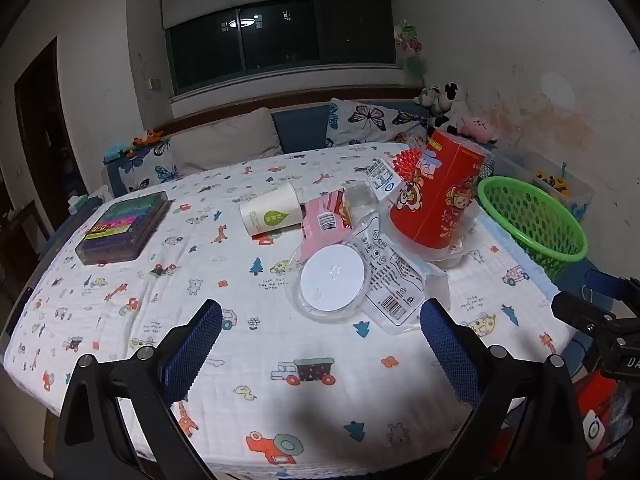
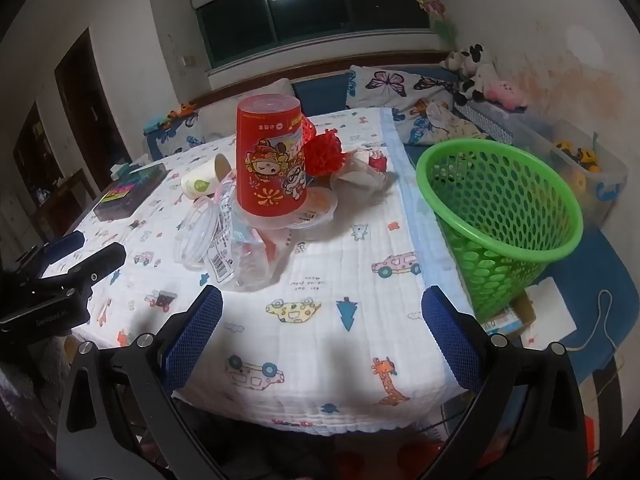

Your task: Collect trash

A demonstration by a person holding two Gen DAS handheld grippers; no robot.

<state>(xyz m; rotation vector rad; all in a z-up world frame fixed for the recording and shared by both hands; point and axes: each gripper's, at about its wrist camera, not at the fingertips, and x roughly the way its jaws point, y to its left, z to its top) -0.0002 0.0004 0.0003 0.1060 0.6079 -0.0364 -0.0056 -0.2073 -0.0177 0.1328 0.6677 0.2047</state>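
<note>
1. The trash sits in a heap on the tabletop (image 1: pixel 168 280), right of centre in my left wrist view and left of centre in my right wrist view.
2. A red printed cup (image 1: pixel 436 196) stands upside down at the top of the heap, resting on clear plastic tubs (image 2: pixel 316 210).
3. In front of it in the left view lies a clear round lid (image 1: pixel 332 284) with a white disc inside, touching a transparent wrapper (image 1: pixel 394 280) printed with a barcode.
4. A pink packet (image 1: pixel 324 220) and a white paper cup (image 1: pixel 270 210) on its side lie just left of the red cup.
5. A red spiky ball (image 2: pixel 324 152) shows behind the red cup.
6. A green perforated basket (image 2: pixel 496 216) stands off the right edge of the tabletop, well right of the heap, tilted in both views.
7. A dark box of coloured pens (image 1: pixel 124 224) lies apart at the left of the left view.
8. My left hand-held gripper (image 1: pixel 320 344) hangs over the patterned cloth with its blue pads spread wide, nothing between them.
9. My right hand-held gripper (image 2: pixel 322 338) is likewise spread wide and empty, near the front edge.
</note>
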